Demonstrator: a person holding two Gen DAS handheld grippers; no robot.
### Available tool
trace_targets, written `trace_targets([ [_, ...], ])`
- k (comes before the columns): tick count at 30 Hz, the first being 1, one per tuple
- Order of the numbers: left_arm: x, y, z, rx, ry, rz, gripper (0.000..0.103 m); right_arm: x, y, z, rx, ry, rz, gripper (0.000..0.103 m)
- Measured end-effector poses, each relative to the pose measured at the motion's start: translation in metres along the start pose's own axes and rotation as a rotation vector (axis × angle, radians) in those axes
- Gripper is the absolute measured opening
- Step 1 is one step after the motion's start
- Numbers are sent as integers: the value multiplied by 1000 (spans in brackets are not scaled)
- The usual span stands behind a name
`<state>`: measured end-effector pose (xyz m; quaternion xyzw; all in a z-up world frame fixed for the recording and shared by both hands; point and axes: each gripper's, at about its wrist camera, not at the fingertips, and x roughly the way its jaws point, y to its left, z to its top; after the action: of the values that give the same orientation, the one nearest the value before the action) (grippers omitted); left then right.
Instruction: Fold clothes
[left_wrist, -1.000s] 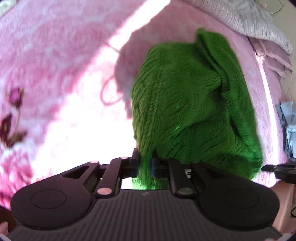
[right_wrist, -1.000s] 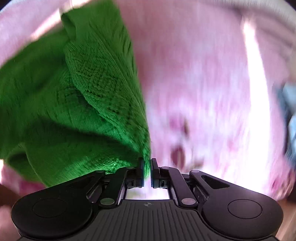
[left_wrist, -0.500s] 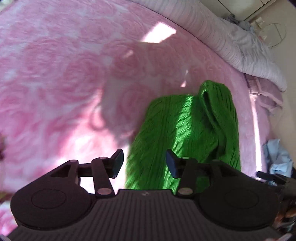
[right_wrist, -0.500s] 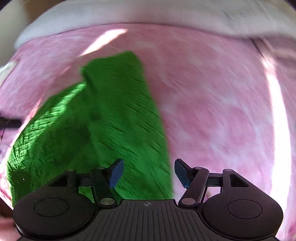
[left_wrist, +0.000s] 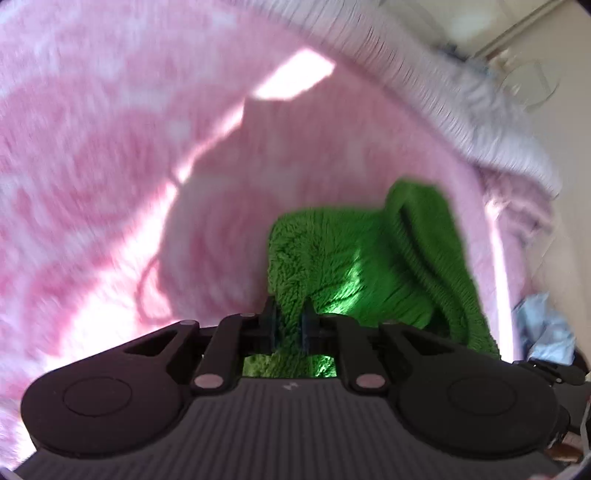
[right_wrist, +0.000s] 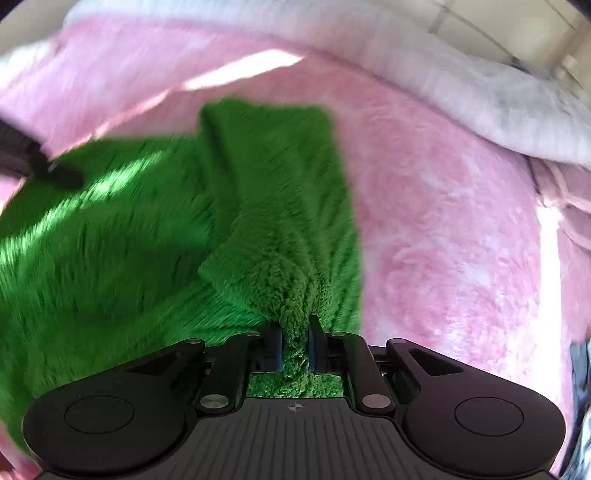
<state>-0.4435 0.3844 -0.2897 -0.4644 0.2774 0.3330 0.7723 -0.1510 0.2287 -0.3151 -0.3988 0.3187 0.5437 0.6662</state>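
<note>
A bright green knitted sweater (left_wrist: 373, 266) lies on a pink rose-patterned blanket (left_wrist: 110, 177). In the left wrist view my left gripper (left_wrist: 289, 325) is shut on the sweater's near left edge, with green knit bunched between its fingers. In the right wrist view the green sweater (right_wrist: 155, 236) fills the left half, and my right gripper (right_wrist: 295, 339) is shut on its near right edge, a fold of knit pinched between the fingers. The left gripper's black tip (right_wrist: 33, 162) shows at the far left over the sweater.
A grey-white striped duvet (left_wrist: 461, 110) is heaped along the far edge of the bed (right_wrist: 461, 92). Light blue fabric (left_wrist: 543, 325) lies at the right beyond the blanket's edge. Sunlit patches cross the pink blanket (right_wrist: 461, 258).
Half a second ago both grippers stood open above the sweater's near edge. Both have since closed on that edge again. The view is blurred by motion.
</note>
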Motion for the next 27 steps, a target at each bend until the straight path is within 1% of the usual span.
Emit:
trace_targets([
  [4, -68, -13, 6, 58, -130, -71, 7, -51, -50, 10, 184, -190, 111, 10],
  [6, -106, -20, 7, 93, -199, -117, 7, -77, -73, 12, 274, -264, 185, 10],
  [8, -146, -25, 3, 128, -258, -183, 7, -91, -90, 11, 343, -274, 245, 10],
  [9, -159, -25, 0, 133, -258, -200, 7, -97, -98, 11, 381, -270, 278, 10],
  [10, -170, -25, -3, 136, -252, -210, 8, -96, -109, 10, 436, -221, 319, 10],
  [11, -171, -24, -8, 138, -208, -192, 10, -92, -124, 7, 526, -150, 343, 11],
  [12, -167, -21, -12, 140, -148, -163, 12, -72, -137, 1, 657, -34, 365, 16],
  [13, -158, -18, -20, 146, -67, -115, 14, -52, -148, -6, 782, 91, 378, 32],
  [14, -146, -14, -28, 153, 22, -60, 15, -28, -155, -17, 873, 243, 344, 39],
  [15, -135, -11, -36, 159, 111, -5, 15, -14, -156, -27, 902, 341, 266, 43],
  [16, -123, -7, -45, 165, 200, 51, 15, -2, -156, -34, 910, 420, 195, 43],
  [17, -116, -4, -53, 178, 250, 85, 15, -3, -148, -32, 826, 403, 162, 43],
  [18, -114, 0, -59, 185, 268, 108, 15, -3, -141, -30, 743, 386, 129, 43],
  [19, -114, 4, -62, 178, 262, 118, 15, -5, -132, -28, 660, 368, 101, 43],
  [21, -119, 13, -57, 119, 215, 109, 17, -20, -111, -33, 526, 315, 92, 43],
  [23, -122, 20, -48, 57, 162, 102, 22, -25, -98, -30, 452, 260, 99, 44],
  [26, -126, 25, -30, 21, 101, 108, 23, -31, -82, -18, 350, 171, 86, 44],
  [27, -128, 27, -25, 10, 82, 110, 23, -35, -76, -11, 317, 124, 89, 44],
])
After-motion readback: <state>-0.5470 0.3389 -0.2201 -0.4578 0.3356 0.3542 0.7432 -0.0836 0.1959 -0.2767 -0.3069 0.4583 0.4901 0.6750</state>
